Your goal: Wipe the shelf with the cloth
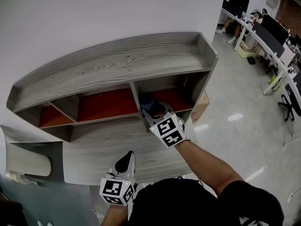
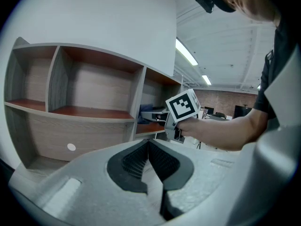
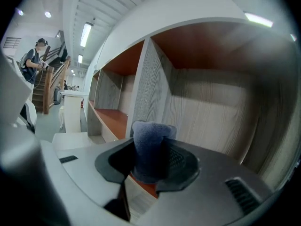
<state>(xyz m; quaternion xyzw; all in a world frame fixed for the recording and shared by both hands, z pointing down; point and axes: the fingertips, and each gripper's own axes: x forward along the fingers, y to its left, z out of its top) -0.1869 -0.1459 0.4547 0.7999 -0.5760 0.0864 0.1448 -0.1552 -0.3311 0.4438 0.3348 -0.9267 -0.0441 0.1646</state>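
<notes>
Right gripper view, cloth (image 3: 149, 149) near shelf divider (image 3: 149, 81)

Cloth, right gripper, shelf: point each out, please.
cloth (image 3: 150, 145): right gripper view, bunched blue fold between the jaws.
right gripper (image 1: 153, 112): head view, midway between its fingertips.
shelf (image 1: 122, 62): head view, bare top board.

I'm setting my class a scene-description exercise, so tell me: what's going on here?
A person holds a gripper in each hand in front of a grey wooden shelf. The right gripper is shut on a blue cloth and holds it at the mouth of the right-hand compartment, close to the divider. The left gripper hangs lower, away from the shelf, jaws together with nothing between them.
</notes>
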